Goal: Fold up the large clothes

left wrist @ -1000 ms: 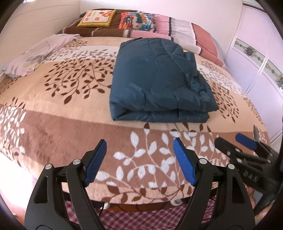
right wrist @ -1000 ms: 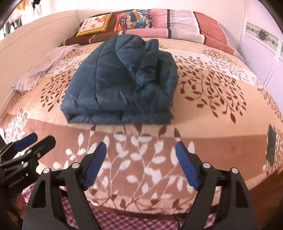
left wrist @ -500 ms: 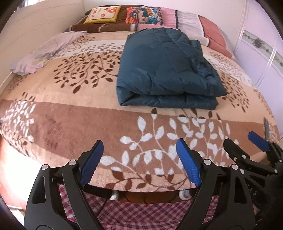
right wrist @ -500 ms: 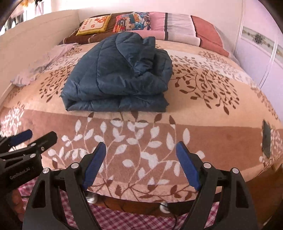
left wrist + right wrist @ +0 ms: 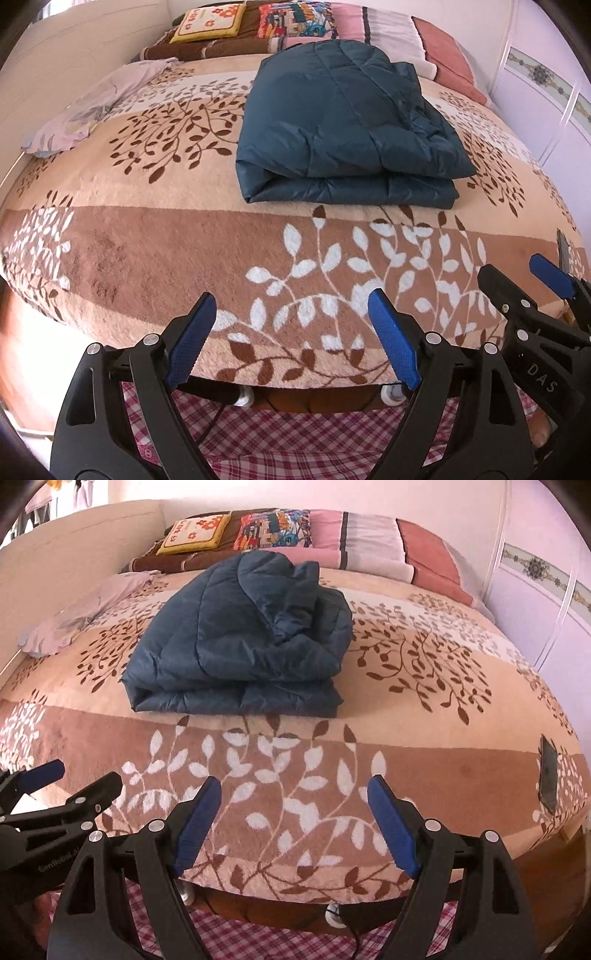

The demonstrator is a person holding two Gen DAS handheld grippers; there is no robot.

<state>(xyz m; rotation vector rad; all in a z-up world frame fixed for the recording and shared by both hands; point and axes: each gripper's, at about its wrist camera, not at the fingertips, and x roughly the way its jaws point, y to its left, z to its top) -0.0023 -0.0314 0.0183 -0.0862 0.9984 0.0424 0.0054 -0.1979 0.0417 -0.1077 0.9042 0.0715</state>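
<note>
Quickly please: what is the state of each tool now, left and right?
Left tool: open, holding nothing.
Right tool: open, holding nothing.

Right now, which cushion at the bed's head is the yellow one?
The square yellow cushion with orange flowers, leftmost in the row; its neighbour is multicoloured.
</note>
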